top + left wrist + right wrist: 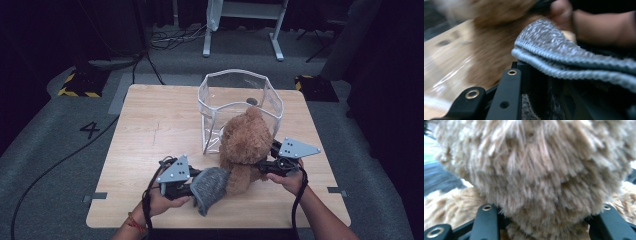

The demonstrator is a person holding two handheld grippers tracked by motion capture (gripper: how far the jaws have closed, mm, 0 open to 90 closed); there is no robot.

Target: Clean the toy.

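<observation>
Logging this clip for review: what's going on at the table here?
A person works two hand-held tongs at a wooden table. The right tongs clamp a brown teddy bear, held upright in front of a clear plastic bag. The left tongs grip a grey knitted hat beside the bear's lower body.

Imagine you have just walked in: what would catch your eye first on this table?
A fluffy brown teddy bear sits upright near the table's middle, clamped from its right by the right gripper. Beside it, the left gripper holds a grey knitted hat against its side; a clear plastic bag stands open behind.
</observation>
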